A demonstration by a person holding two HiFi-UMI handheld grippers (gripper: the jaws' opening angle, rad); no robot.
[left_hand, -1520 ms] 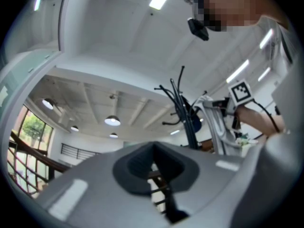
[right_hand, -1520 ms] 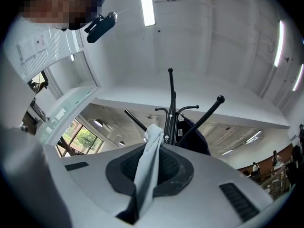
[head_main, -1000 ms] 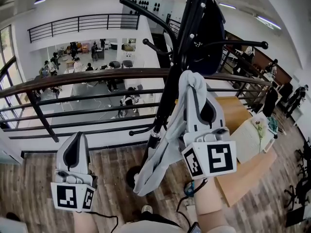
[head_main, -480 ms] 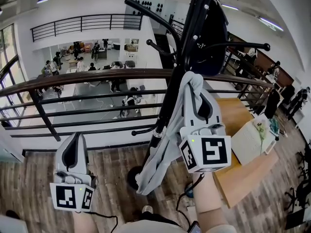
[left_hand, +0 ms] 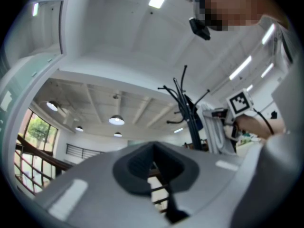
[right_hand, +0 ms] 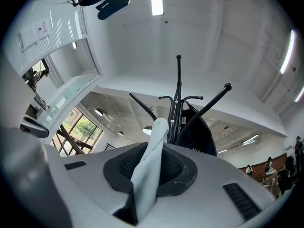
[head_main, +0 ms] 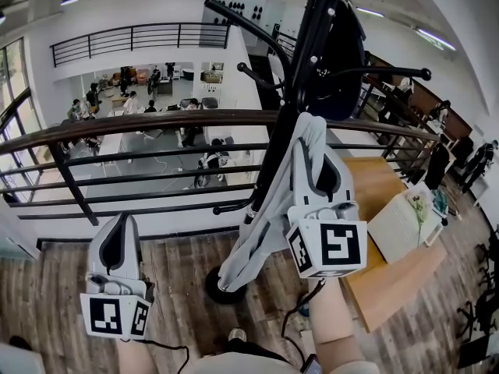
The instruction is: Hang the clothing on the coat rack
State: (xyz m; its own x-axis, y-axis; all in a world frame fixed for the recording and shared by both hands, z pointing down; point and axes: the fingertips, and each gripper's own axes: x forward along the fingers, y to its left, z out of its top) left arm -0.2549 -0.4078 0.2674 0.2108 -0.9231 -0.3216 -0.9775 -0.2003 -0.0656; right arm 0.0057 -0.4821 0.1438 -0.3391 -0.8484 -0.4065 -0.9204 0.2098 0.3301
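Note:
In the head view the black coat rack rises just ahead of me, its round base on the floor. A dark garment hangs on its upper hooks. My right gripper is shut on a light grey garment, whose folded top sits beside the pole while the rest trails down to the left. In the right gripper view the grey garment runs up between the jaws of the right gripper, in front of the coat rack. My left gripper is low at the left, shut and holding nothing.
A dark railing with horizontal bars runs behind the rack, with a lower floor and people beyond it. A wooden table with an open book stands at the right. A cable lies on the wooden floor near my feet.
The right gripper has risen slightly toward the rack. The grey garment's lower end has swung up and now hangs straighter along the pole. The left gripper has stayed put.

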